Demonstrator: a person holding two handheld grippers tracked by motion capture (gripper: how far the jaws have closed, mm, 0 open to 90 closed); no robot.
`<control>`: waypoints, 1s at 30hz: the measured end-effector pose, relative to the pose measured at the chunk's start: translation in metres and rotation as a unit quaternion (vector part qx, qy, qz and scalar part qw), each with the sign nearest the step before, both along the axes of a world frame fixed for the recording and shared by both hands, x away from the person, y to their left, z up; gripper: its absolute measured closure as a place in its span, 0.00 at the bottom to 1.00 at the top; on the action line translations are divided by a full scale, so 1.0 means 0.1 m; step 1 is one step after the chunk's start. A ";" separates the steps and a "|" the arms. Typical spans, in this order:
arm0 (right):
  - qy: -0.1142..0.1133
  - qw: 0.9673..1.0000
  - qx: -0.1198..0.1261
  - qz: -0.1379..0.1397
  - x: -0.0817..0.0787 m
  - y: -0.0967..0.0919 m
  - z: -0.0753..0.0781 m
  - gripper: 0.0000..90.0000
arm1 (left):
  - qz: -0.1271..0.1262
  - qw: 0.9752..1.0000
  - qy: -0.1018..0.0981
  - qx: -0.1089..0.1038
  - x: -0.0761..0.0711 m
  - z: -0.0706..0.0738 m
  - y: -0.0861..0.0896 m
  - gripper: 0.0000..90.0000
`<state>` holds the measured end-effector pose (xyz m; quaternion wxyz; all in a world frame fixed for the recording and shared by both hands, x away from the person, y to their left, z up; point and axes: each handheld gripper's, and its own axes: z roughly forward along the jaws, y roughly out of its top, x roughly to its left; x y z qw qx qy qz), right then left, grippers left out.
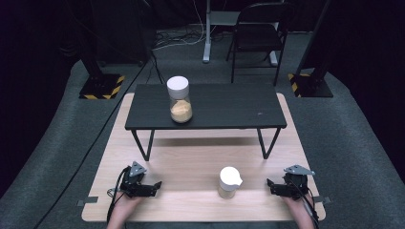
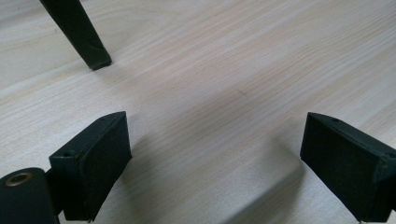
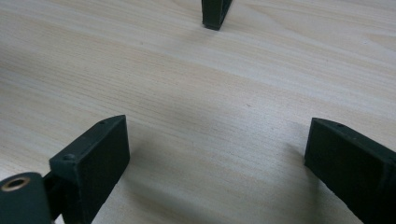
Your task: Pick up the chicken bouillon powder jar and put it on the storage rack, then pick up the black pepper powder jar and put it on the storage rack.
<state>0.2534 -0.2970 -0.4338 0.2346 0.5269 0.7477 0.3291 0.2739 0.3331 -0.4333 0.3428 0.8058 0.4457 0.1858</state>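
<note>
A tall glass jar (image 1: 180, 101) with a white lid, partly filled with tan powder, stands on the left half of a small black table (image 1: 224, 107). A shorter cup (image 1: 229, 182) with a white spouted lid stands on the wooden board (image 1: 191, 162) near the front. My left gripper (image 1: 152, 187) rests low on the board at front left, well to the left of the cup. My right gripper (image 1: 275, 187) rests at front right, on the cup's other side. In the left gripper view my left gripper (image 2: 215, 140) is open over bare wood. My right gripper (image 3: 217, 140) is open too, with nothing between its jaws.
The black table's thin legs (image 2: 88, 42) (image 3: 215, 14) stand on the board ahead of each gripper. Beyond the board, on grey carpet, are a black folding chair (image 1: 260, 36), stand bases with yellow-black tape (image 1: 101, 87), and cables (image 1: 176, 38).
</note>
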 end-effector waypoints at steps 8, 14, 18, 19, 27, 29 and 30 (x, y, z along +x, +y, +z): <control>0.000 1.000 0.000 0.000 0.00 0.00 0.00 0.06 | 0.006 1.000 -0.004 -0.004 -0.01 -0.02 0.02 0.08; 0.001 1.000 0.000 0.001 0.00 0.00 0.01 0.09 | 0.006 1.000 -0.008 -0.006 -0.02 -0.04 0.04 0.08; 0.003 1.000 0.002 -0.002 0.00 -0.01 0.03 0.11 | 0.006 1.000 -0.009 -0.006 -0.03 -0.04 0.03 0.07; 0.002 1.000 0.004 -0.003 -0.01 -0.01 0.04 0.11 | 0.007 1.000 -0.009 -0.006 -0.03 -0.04 0.03 0.07; -0.019 1.000 0.022 -0.004 -0.09 -0.09 0.06 0.11 | 0.009 1.000 -0.009 -0.006 -0.03 -0.04 0.02 0.07; -0.025 0.999 0.033 -0.004 -0.12 -0.12 0.07 0.11 | 0.009 1.000 -0.009 -0.006 -0.03 -0.04 0.02 0.07; -0.028 0.999 0.036 -0.003 -0.13 -0.13 0.08 0.11 | 0.009 1.000 -0.009 -0.006 -0.03 -0.04 0.02 0.07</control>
